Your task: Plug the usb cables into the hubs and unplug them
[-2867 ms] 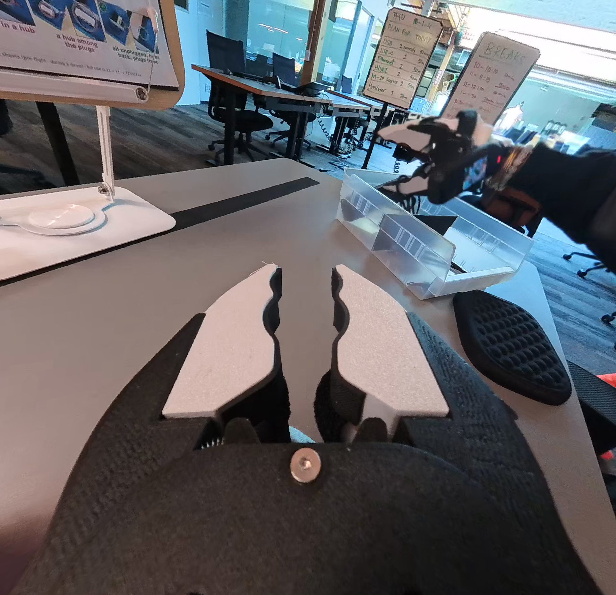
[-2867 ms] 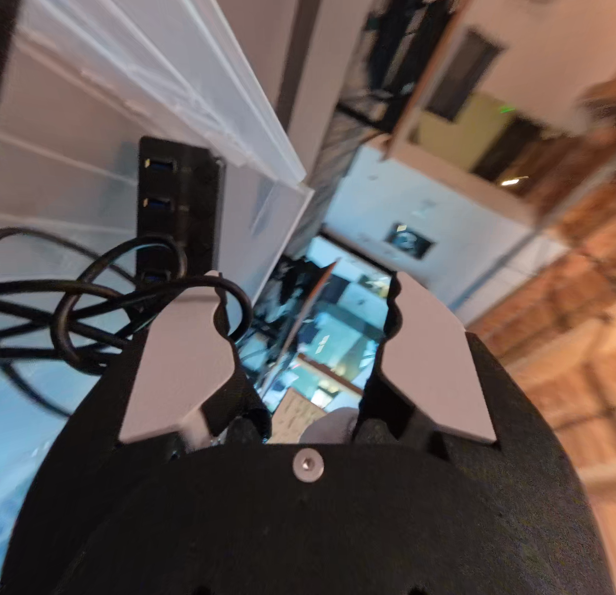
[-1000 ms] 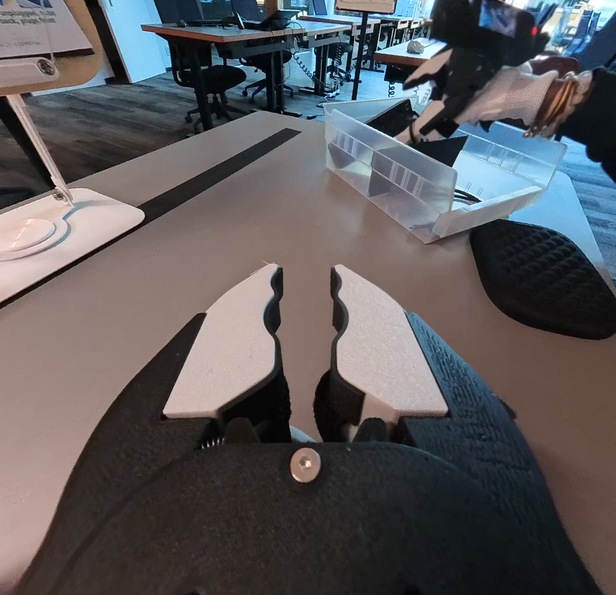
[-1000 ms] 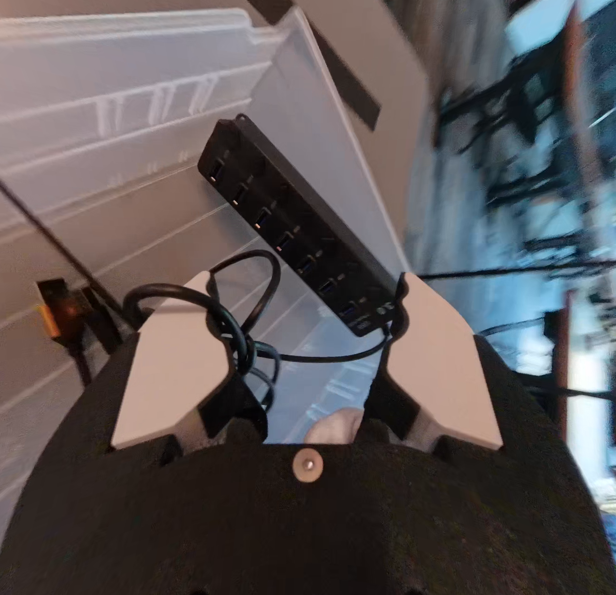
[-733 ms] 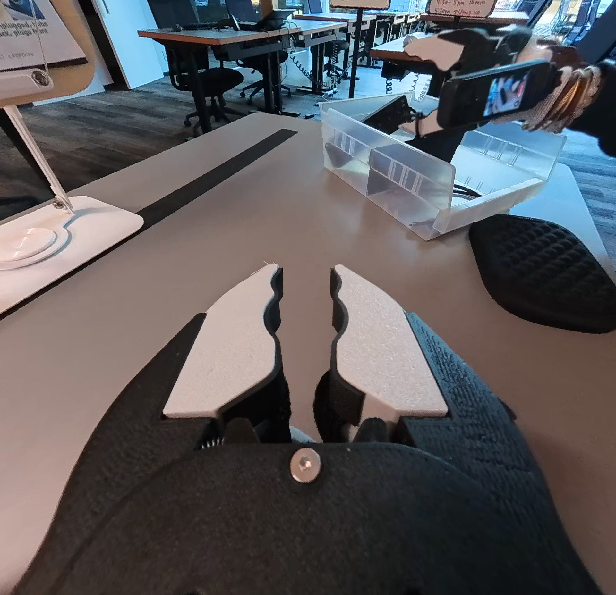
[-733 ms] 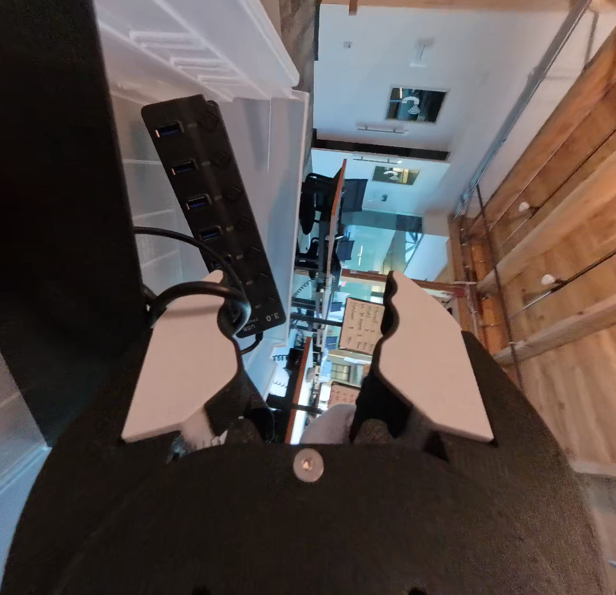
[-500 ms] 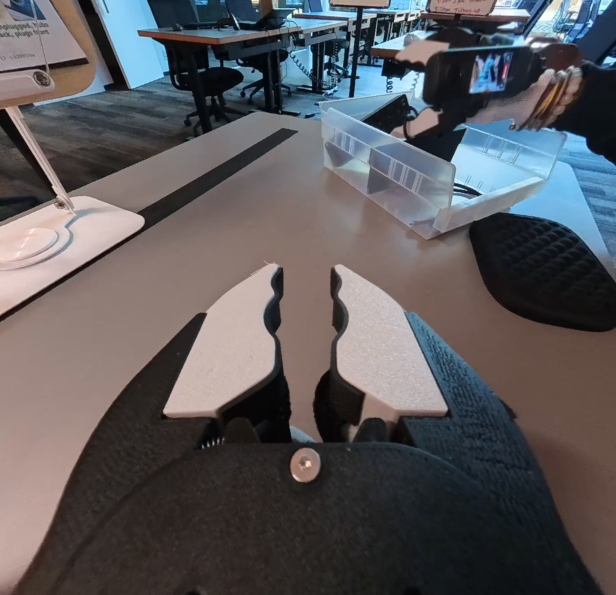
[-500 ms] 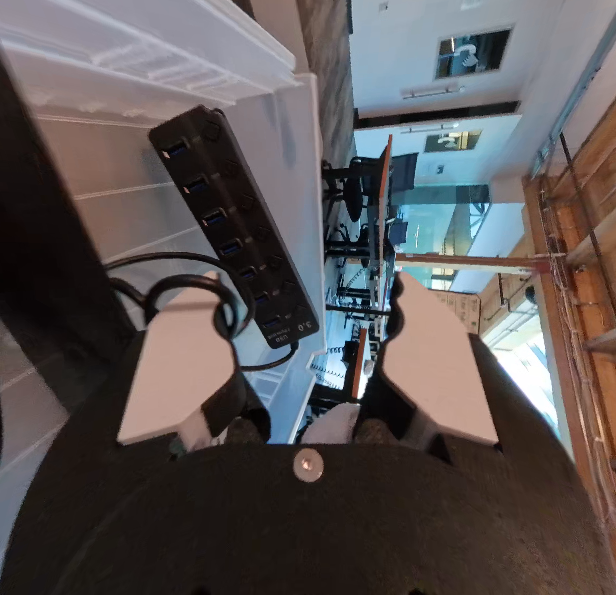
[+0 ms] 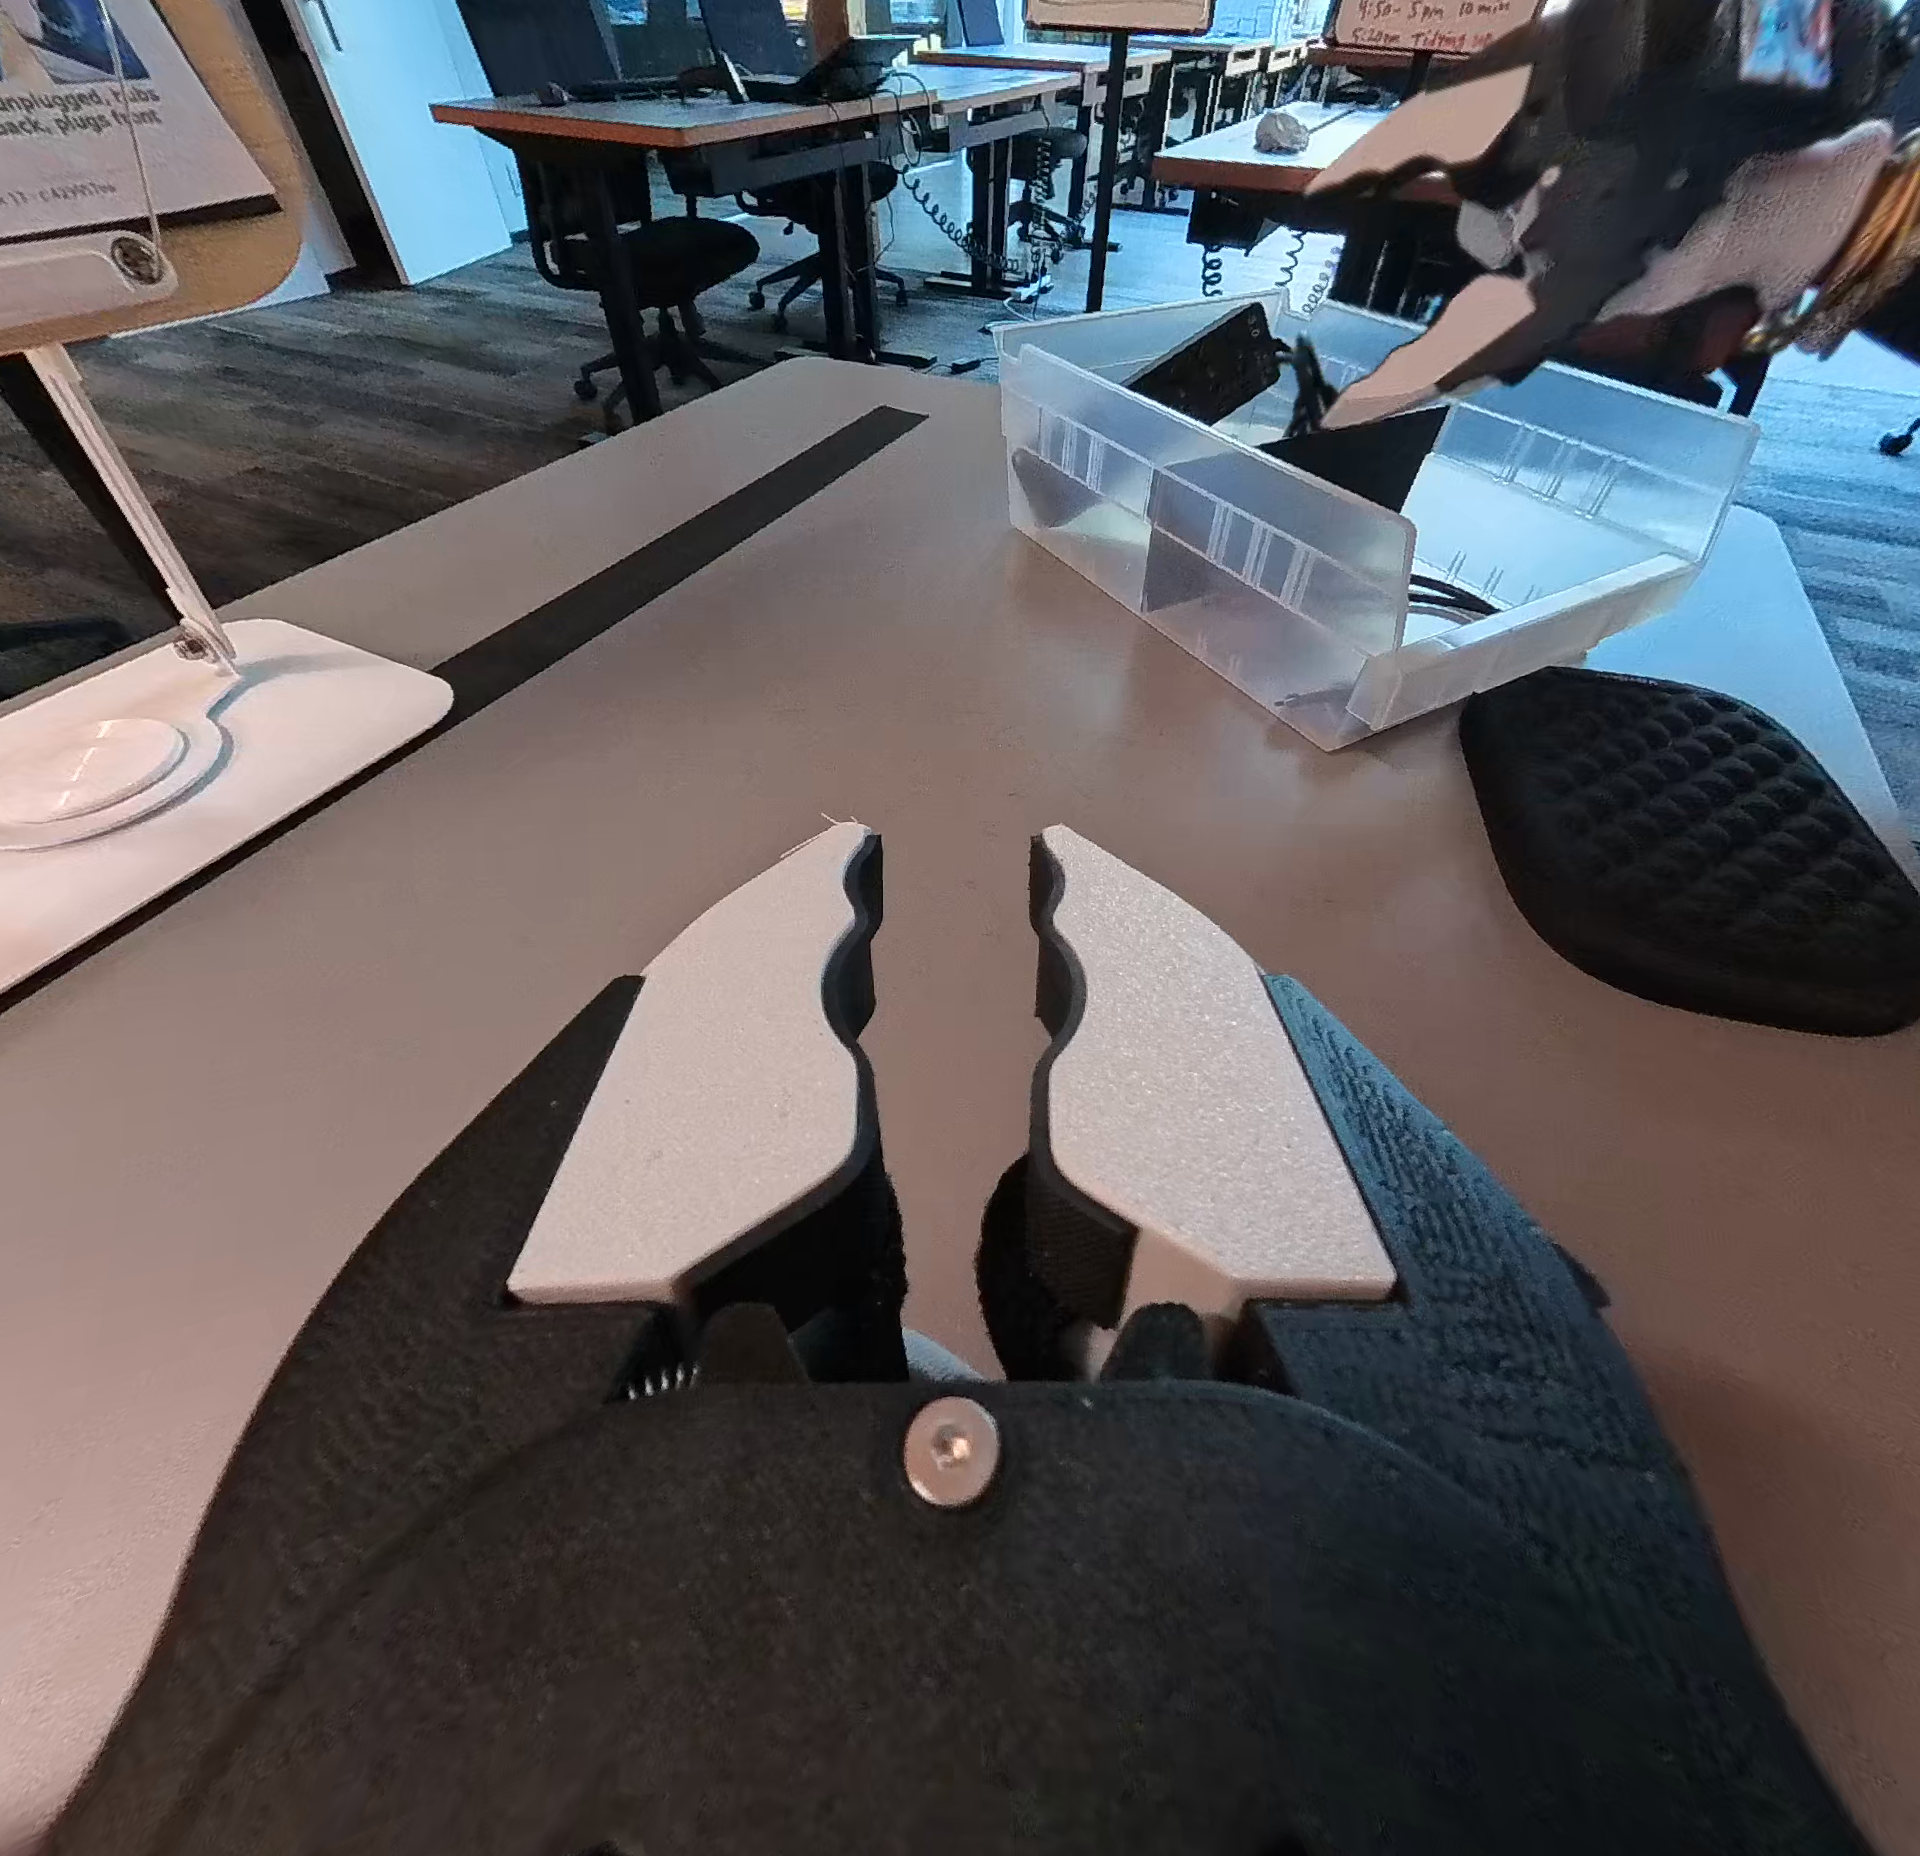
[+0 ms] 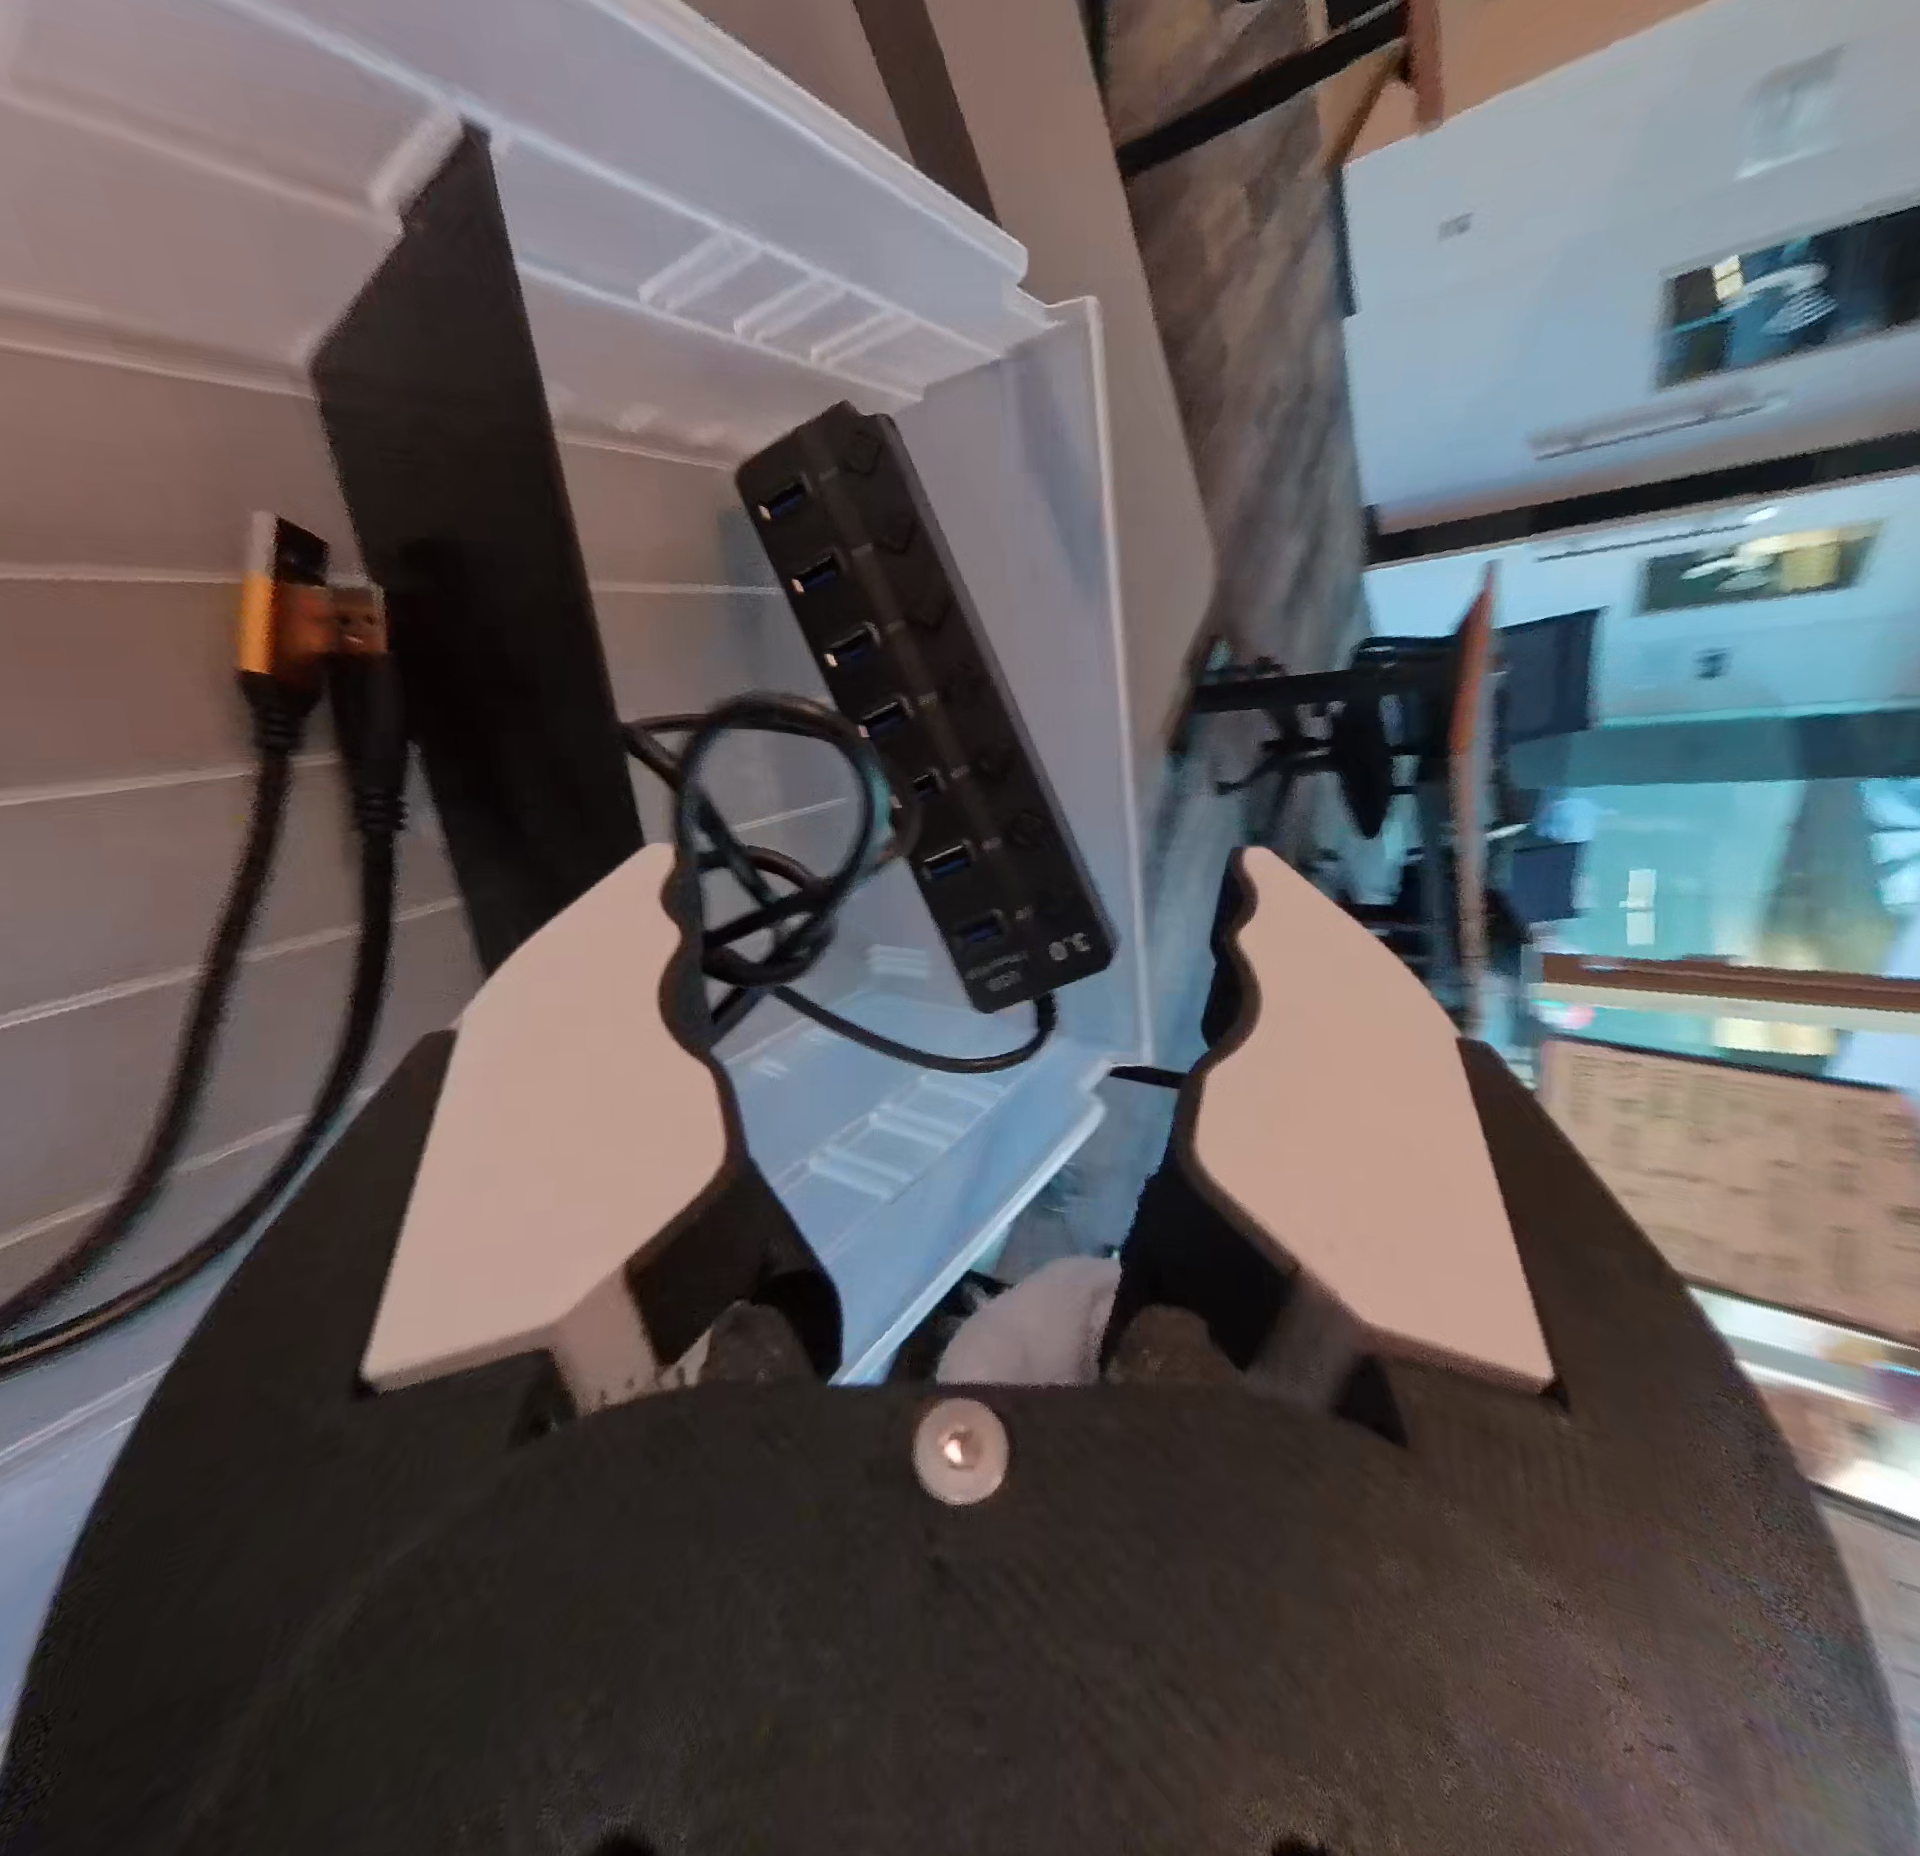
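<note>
Grey table; right gripper agape over hub; left gripper empty.

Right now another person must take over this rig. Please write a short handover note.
Left gripper: open, empty, low over the grey table.
Right gripper: open, empty, above the clear bin.
In the bin: black USB hub, its ports showing empty, with its own coiled cable; beyond the black divider, two loose USB plugs.
Done: nothing plugged in, as far as visible.
Left: take out hub and cables, plug in, then unplug.
</note>
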### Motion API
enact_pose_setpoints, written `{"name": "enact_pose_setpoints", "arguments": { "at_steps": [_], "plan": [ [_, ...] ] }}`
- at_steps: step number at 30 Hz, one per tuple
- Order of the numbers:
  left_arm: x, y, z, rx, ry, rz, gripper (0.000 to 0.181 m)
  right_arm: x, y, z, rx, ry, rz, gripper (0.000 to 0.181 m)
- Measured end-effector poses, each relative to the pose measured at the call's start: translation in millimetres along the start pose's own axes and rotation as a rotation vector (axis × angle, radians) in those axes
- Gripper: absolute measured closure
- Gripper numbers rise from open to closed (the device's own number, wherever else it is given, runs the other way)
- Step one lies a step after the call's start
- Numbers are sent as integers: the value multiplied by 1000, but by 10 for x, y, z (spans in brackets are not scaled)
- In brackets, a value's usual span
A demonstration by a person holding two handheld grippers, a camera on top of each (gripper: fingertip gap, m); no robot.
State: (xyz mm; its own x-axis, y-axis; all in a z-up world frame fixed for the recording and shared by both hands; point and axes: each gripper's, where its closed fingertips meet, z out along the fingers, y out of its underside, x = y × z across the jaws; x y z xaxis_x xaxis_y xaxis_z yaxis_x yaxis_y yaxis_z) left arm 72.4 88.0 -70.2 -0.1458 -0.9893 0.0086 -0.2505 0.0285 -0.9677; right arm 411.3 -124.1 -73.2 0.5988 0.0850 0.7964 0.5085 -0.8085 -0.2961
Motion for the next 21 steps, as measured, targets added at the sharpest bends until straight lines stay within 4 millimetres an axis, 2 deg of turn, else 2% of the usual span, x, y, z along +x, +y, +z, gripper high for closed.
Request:
{"name": "enact_pose_setpoints", "arguments": {
  "at_steps": [3, 7, 9, 12, 14, 16, 18, 21],
  "plan": [
    [-3, -6, -3, 5, 0, -3, 155, -82, -104, -134, 70, -141, 185, 78],
    [-8, -3, -2, 4, -1, -5, 155, -57, -625, -590, 339, -239, 434, 78],
    [-8, 3, 4, 0, -2, -4, 155, 24, -964, -945, 544, -253, 559, 73],
    [-1, 3, 11, 1, -5, 3, 155, 275, -1431, -1641, 974, -185, 756, 70],
    [0, -6, 10, 6, -7, 6, 155, 447, -1595, -2042, 1232, -105, 897, 66],
    [0, -18, 4, 13, -8, 8, 155, 542, -1729, -2327, 1448, -47, 1001, 58],
    [-8, -32, -7, 20, -13, 9, 155, 563, -1873, -2448, 1574, 12, 1052, 57],
    [-25, -68, -30, 39, -21, 8, 154, 375, -2241, -2339, 1619, 16, 1029, 55]
  ]
}}
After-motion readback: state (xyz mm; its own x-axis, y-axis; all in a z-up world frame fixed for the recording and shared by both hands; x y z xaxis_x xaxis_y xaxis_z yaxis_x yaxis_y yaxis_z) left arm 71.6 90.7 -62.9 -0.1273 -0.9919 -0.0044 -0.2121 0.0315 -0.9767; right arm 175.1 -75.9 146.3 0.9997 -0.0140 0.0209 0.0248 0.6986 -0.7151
